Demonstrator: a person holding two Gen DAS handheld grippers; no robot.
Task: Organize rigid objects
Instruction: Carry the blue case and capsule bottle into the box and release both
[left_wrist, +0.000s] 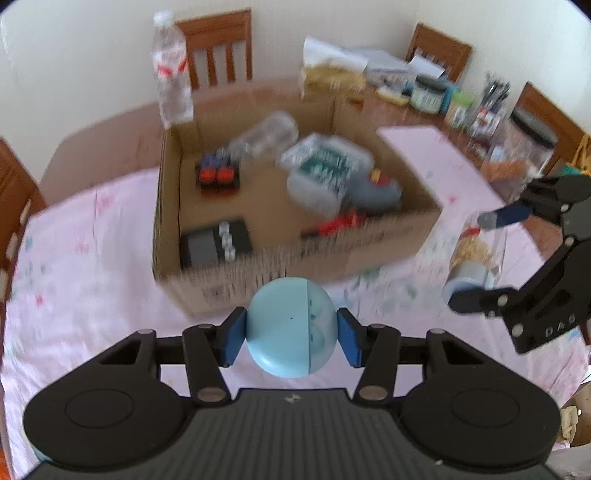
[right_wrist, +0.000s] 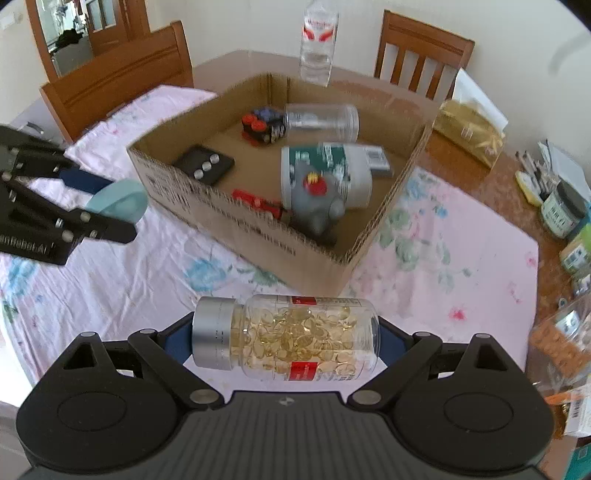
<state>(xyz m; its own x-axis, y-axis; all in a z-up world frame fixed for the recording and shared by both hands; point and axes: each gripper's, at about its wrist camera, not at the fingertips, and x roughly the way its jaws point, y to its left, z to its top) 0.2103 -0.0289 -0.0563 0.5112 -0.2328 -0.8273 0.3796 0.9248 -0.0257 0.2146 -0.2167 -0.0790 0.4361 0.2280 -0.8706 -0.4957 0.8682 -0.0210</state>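
My left gripper (left_wrist: 291, 334) is shut on a light blue egg-shaped case (left_wrist: 288, 325), held above the pink cloth just in front of the open cardboard box (left_wrist: 295, 266). My right gripper (right_wrist: 284, 339) is shut on a clear capsule bottle (right_wrist: 291, 339) with a silver cap, held sideways in front of the box (right_wrist: 258, 236). The box holds a green-labelled jar (right_wrist: 325, 173), a clear jar (right_wrist: 321, 120), a grey toy (right_wrist: 314, 203), a black case (right_wrist: 205, 164) and batteries (right_wrist: 262, 125). Each gripper shows in the other's view: the right one (left_wrist: 476, 258) and the left one (right_wrist: 107, 199).
A water bottle (left_wrist: 171, 70) stands behind the box. Wooden chairs (left_wrist: 218, 48) ring the table. Jars, a pen holder (left_wrist: 491, 103) and a snack bag (left_wrist: 332, 74) crowd the far right. The pink floral cloth (right_wrist: 110, 280) covers the table around the box.
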